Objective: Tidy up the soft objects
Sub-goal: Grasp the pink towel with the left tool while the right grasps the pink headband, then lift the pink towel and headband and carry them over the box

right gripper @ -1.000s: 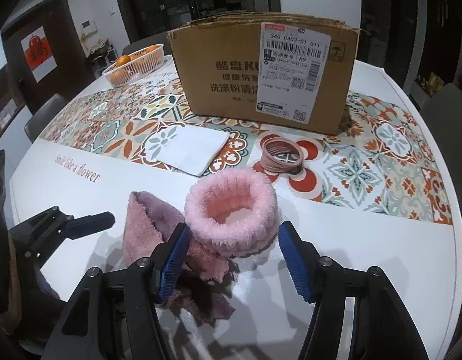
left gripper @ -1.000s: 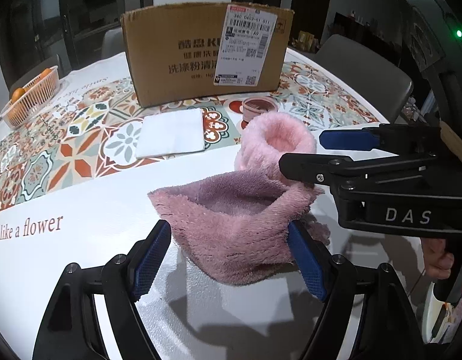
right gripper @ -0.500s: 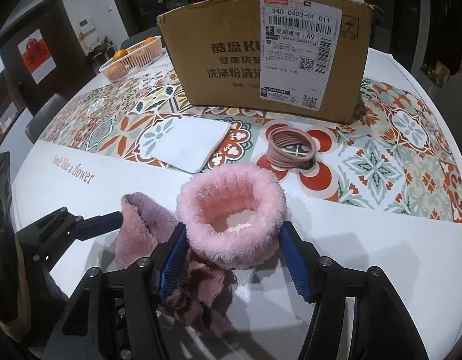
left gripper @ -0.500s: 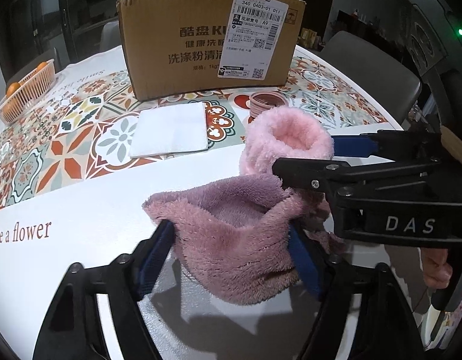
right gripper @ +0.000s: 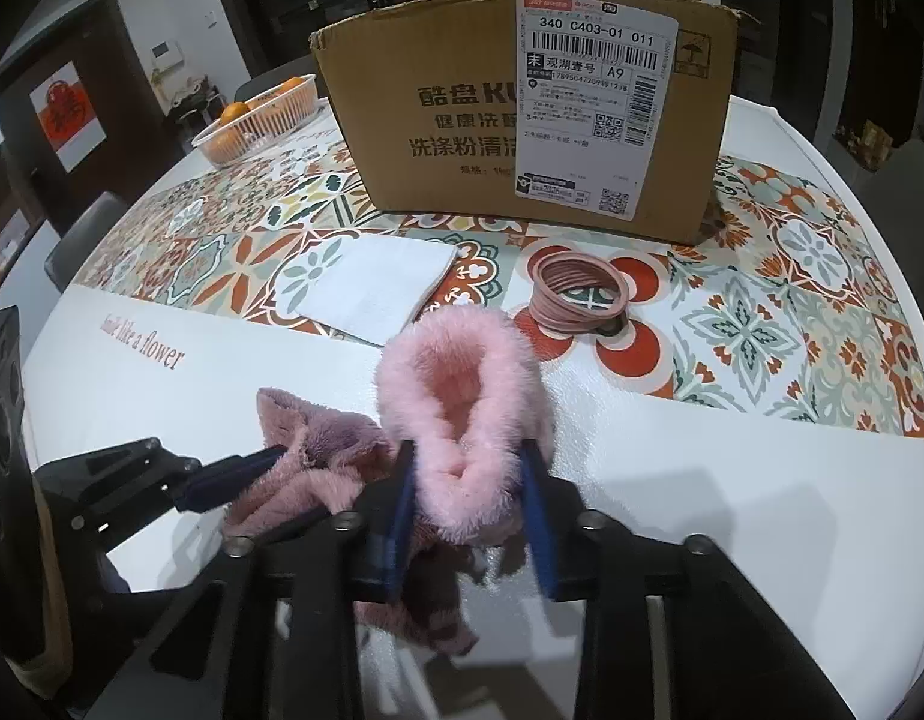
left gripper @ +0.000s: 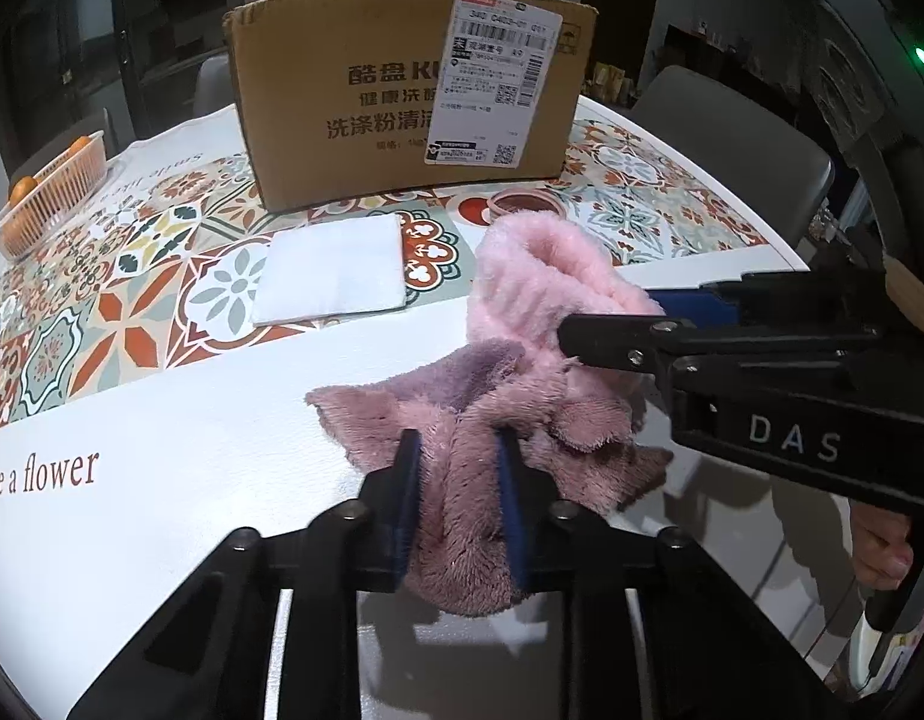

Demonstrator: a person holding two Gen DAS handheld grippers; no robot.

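A: Progress? Quick.

B: Early, I'd say. Left hand-held gripper (left gripper: 456, 498), bottom centre of its view, has just been closing and now pinches the mauve cloth (left gripper: 462, 420) between its pads. Right hand-held gripper (right gripper: 468, 516), bottom centre of its own view, has likewise just been closing and squeezes the pink band (right gripper: 462, 396) into a narrow loop.

A: Both things on the surface (right gripper: 702, 480)?

B: Touching each other mid-frame; can't tell if either is lifted.

A: And the rest?

B: White cloth (right gripper: 378, 288) left of centre and hair ties (right gripper: 576, 288) right of centre lie untouched before the box (right gripper: 522, 120), upper centre. Nothing visibly in the box, though its inside is hidden. So all the sorting looks left to do.
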